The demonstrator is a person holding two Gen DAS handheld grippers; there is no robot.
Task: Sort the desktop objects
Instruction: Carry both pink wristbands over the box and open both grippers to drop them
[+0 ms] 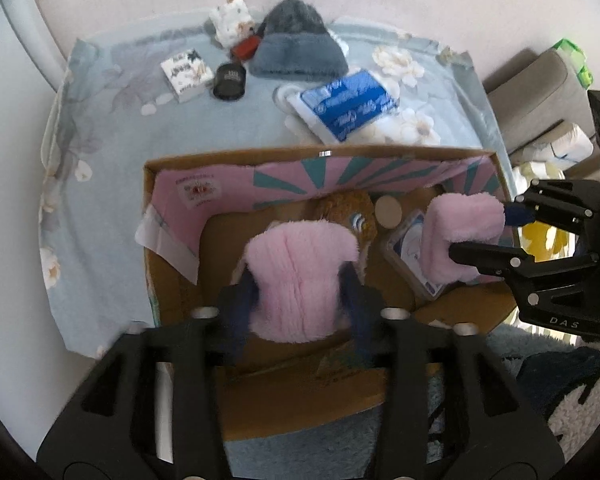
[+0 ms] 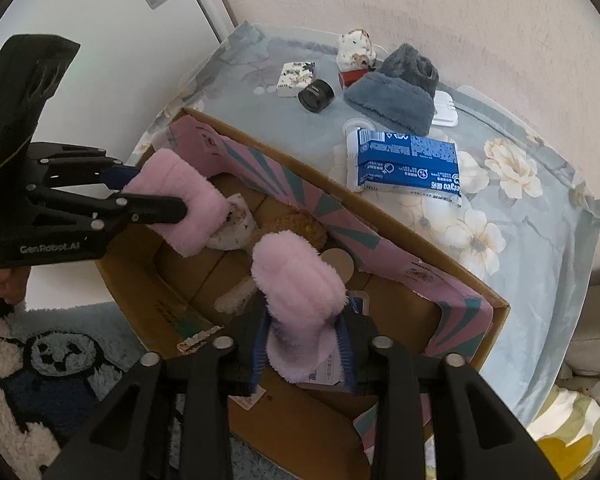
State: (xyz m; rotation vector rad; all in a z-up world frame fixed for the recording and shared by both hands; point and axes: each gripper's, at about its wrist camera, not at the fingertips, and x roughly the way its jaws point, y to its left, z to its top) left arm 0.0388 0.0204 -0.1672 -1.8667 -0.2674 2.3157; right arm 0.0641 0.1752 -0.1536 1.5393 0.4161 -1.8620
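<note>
left tool (image 1: 300, 300) | clamps fluffy pink slipper (image 1: 300, 280) | above cardboard box (image 1: 172, 280)

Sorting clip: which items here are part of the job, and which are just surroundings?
In play:
left gripper and right gripper, each holding a pink fluffy item
cardboard box
grey hat
blue packet
black jar

Surroundings:
floral cloth
panda rug
</note>
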